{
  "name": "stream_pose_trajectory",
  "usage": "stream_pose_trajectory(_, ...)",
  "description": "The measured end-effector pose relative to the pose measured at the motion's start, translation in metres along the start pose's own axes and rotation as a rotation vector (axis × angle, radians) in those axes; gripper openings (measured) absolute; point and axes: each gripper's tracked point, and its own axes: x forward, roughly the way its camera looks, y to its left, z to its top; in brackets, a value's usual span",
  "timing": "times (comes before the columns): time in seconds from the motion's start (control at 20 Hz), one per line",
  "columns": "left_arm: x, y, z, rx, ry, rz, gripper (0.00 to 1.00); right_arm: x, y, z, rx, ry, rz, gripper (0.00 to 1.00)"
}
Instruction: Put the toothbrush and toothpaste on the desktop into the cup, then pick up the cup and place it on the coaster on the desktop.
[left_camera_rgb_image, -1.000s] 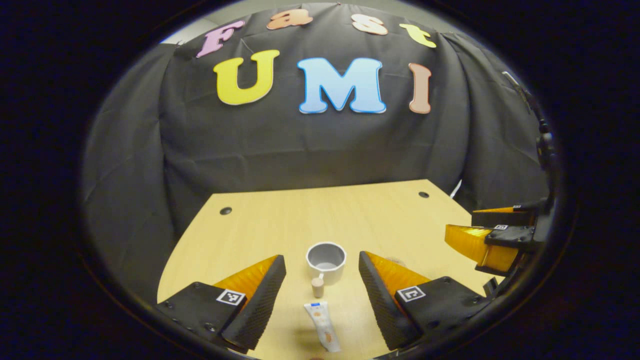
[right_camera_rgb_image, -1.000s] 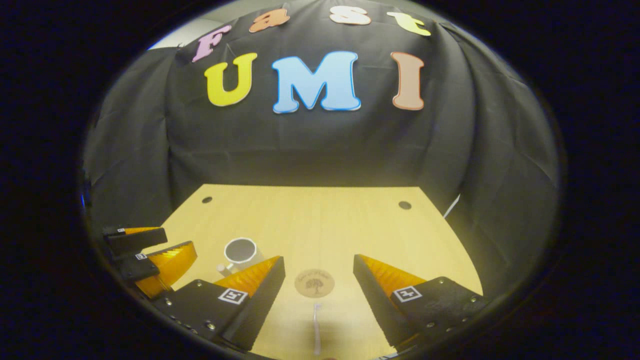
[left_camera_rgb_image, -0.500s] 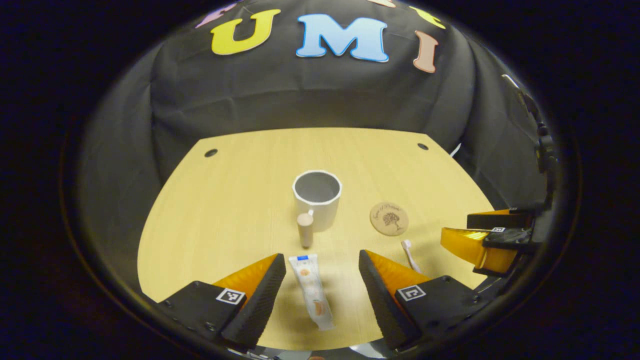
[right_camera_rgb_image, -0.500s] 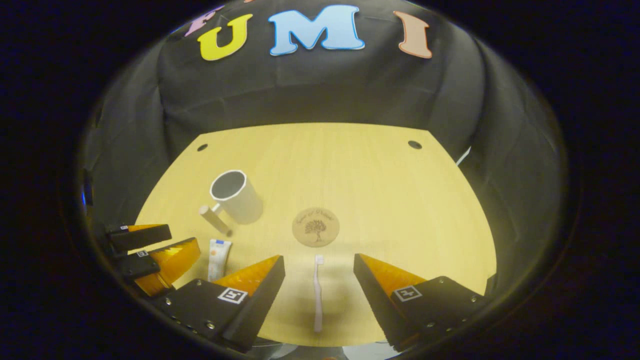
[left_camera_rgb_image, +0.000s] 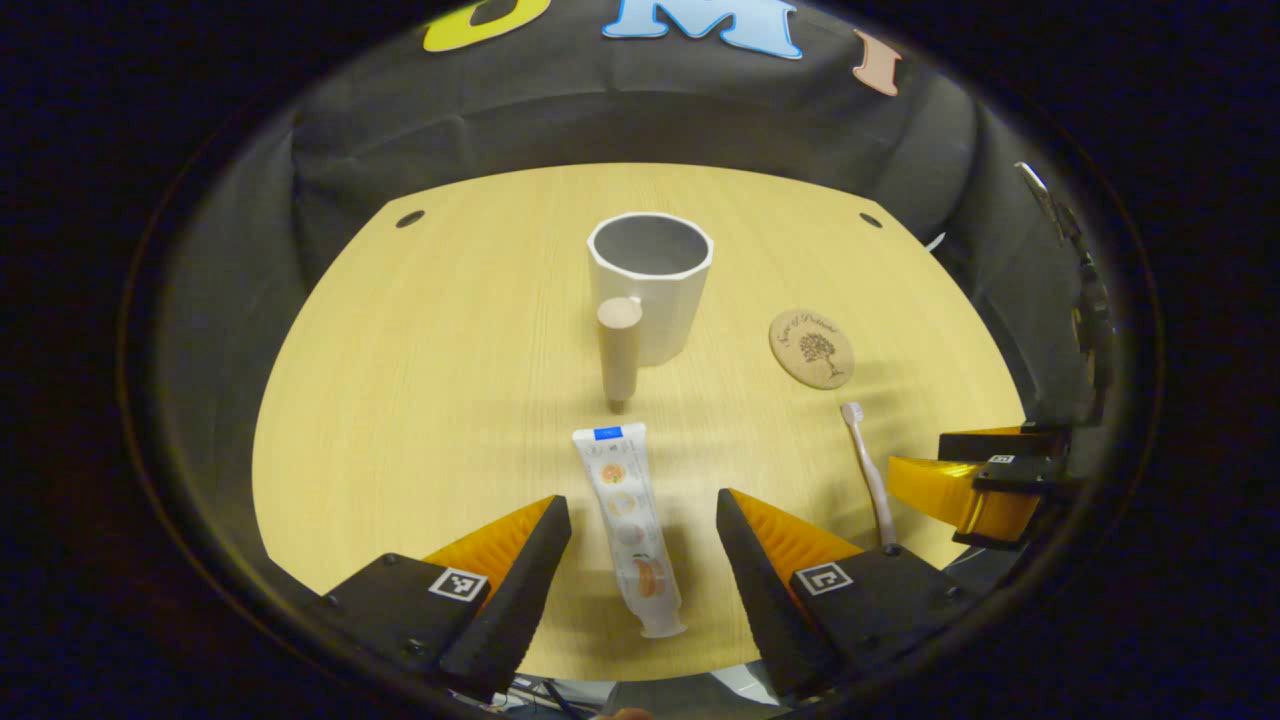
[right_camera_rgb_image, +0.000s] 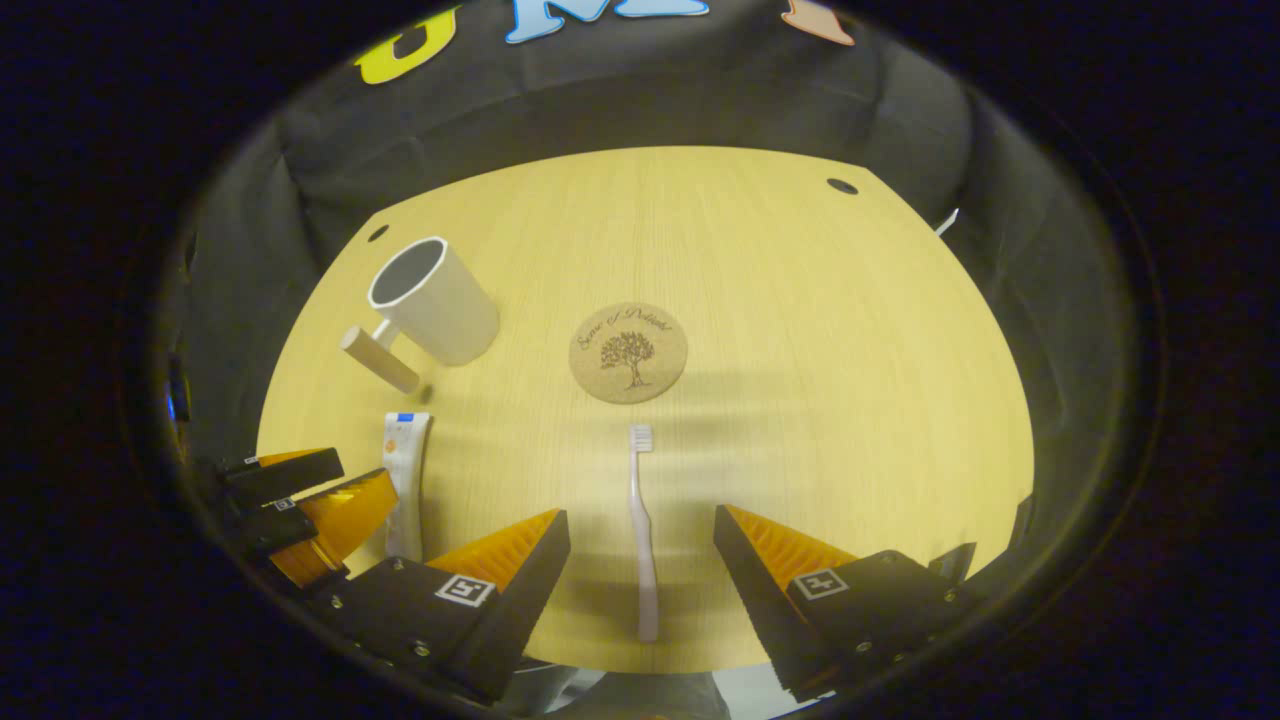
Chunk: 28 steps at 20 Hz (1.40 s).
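A white toothpaste tube (left_camera_rgb_image: 628, 525) lies flat on the wooden desktop (left_camera_rgb_image: 440, 360), between the fingers of my open left gripper (left_camera_rgb_image: 643, 520), which hovers above it. Behind it stands a white cup (left_camera_rgb_image: 652, 285) with a wooden handle (left_camera_rgb_image: 619, 348). In the right gripper view a pale toothbrush (right_camera_rgb_image: 642, 520) lies lengthwise between the fingers of my open right gripper (right_camera_rgb_image: 640, 535), bristles toward the round cork coaster (right_camera_rgb_image: 628, 352). The cup (right_camera_rgb_image: 433, 299) and toothpaste (right_camera_rgb_image: 405, 480) sit to the left there. The toothbrush (left_camera_rgb_image: 868, 470) and coaster (left_camera_rgb_image: 811, 347) also appear right of the cup in the left gripper view.
Two small dark holes (right_camera_rgb_image: 842, 186) mark the desktop's far corners. The black cloth wall closes the far side. The desktop's near edge (right_camera_rgb_image: 640, 665) runs just under both grippers. The other gripper shows at each view's edge (left_camera_rgb_image: 985, 480) (right_camera_rgb_image: 300, 500).
Both grippers have tilted downward and risen, so the toothpaste, toothbrush, cup and coaster have come into full view. Both stay open; nothing on the desktop has moved.
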Motion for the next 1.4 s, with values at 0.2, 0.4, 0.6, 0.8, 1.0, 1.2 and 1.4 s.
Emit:
stream_pose_trajectory(0.2,0.012,0.01,-0.012,-0.02,0.056,0.011,0.96,0.016,0.0,-0.013,0.018,0.058,-0.002,0.92)
stream_pose_trajectory(0.4,0.021,0.015,-0.018,-0.025,0.1,0.026,0.96,0.027,-0.002,-0.02,0.01,0.098,-0.014,0.92)
stream_pose_trajectory(0.6,0.029,0.014,-0.028,-0.056,0.149,0.027,0.96,0.036,-0.004,-0.028,-0.009,0.133,-0.029,0.92)
stream_pose_trajectory(0.8,0.03,0.02,-0.04,-0.093,0.195,0.028,0.96,0.039,-0.007,-0.029,-0.029,0.14,-0.053,0.91)
stream_pose_trajectory(1.0,0.031,0.027,-0.046,-0.074,0.224,0.063,0.94,0.039,-0.005,-0.032,-0.063,0.154,-0.064,0.92)
stream_pose_trajectory(1.2,0.043,0.018,-0.047,-0.06,0.24,0.077,0.95,0.038,-0.006,-0.035,-0.033,0.169,-0.069,0.95)
stream_pose_trajectory(1.4,0.046,0.017,-0.043,-0.043,0.241,0.072,0.82,0.039,-0.006,-0.036,-0.016,0.224,-0.082,0.91)
